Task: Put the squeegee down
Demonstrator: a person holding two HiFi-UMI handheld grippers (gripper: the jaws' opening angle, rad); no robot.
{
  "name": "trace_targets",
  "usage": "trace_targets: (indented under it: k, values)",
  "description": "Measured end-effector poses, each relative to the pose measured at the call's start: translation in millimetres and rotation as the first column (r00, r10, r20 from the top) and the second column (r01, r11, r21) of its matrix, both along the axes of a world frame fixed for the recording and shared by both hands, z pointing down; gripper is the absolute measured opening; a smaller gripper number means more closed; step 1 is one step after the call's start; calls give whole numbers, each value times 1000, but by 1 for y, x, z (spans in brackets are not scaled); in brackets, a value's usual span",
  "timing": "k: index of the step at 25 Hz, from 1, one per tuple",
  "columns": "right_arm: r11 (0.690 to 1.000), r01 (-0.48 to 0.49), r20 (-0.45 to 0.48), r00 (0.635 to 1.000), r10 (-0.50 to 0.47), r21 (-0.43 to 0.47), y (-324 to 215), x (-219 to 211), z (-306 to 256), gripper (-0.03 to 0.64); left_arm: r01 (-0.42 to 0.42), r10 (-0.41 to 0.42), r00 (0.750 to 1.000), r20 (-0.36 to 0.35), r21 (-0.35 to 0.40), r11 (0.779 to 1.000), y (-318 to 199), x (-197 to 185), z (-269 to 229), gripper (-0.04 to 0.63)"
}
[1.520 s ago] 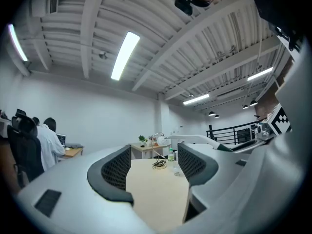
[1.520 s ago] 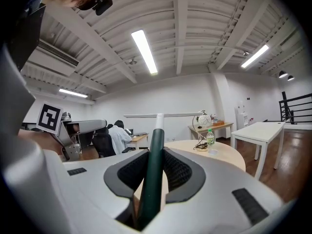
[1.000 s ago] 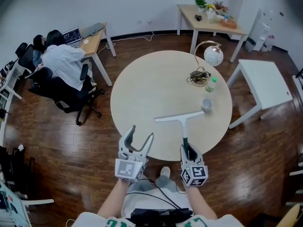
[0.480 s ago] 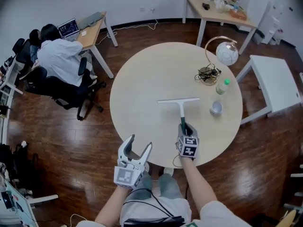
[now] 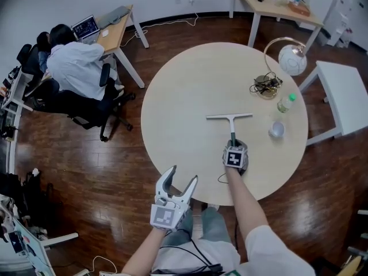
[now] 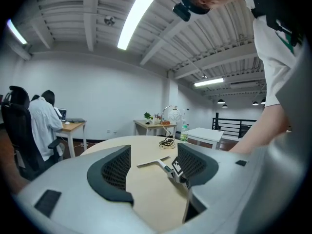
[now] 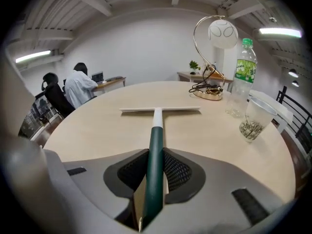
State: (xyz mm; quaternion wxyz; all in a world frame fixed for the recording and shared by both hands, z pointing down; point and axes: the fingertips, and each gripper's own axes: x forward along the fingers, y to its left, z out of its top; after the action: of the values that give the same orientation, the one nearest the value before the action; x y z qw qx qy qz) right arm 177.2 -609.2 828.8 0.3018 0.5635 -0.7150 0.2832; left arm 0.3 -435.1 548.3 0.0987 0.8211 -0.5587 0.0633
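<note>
Clamping the white-bladed, green-handled squeegee (image 5: 230,121) by its handle, my right gripper (image 5: 233,145) is closed tight; the blade lies on the round beige desk (image 5: 184,96). My left gripper (image 5: 183,175), beyond the desk's near edge, stands wide apart and empty.

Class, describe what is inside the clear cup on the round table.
The cup is see-through: a heap of pale speckled bits lies at its bottom; above them it looks empty. Nothing covers the inside; the bits are too small to name.
</note>
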Motion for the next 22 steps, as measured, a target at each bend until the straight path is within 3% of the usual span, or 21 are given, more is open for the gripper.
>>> trace_targets:
  k: [3, 5, 8, 11, 12, 16, 22]
  values:
    - [996, -9, 18, 1000, 10, -84, 4, -1, 17, 120, -19, 18, 1000, -5, -12, 1000, 0, 2, 3, 296]
    - [997, 0, 47, 999, 4, -77, 1, 0, 18, 157, -24, 24, 1000, -8, -10, 1000, -3, 1, 2, 296]
    - [998, 46, 102, 994, -49, 36, -5, -6, -13, 213, -34, 34, 999, -3, 4, 999, -10, -4, -5, 296]
    - [970, 131, 129, 979, -160, 205, -2, -21, -70, 278, -56, 56, 998, 15, 36, 998, -16, -8, -15, 296]
    - [956, 147, 139, 972, -187, 255, 4, -24, -89, 317, -68, 67, 997, 23, 48, 996, -17, -9, -19, 296]
    - [878, 136, 194, 949, -248, 459, 36, -28, -184, 367, -98, 92, 994, 59, 107, 989, -18, -14, -34, 296]
    - [710, 76, 169, 948, -268, 700, 95, -21, -321, 403, -68, 70, 998, -5, 178, 982, -9, -19, -91, 324]
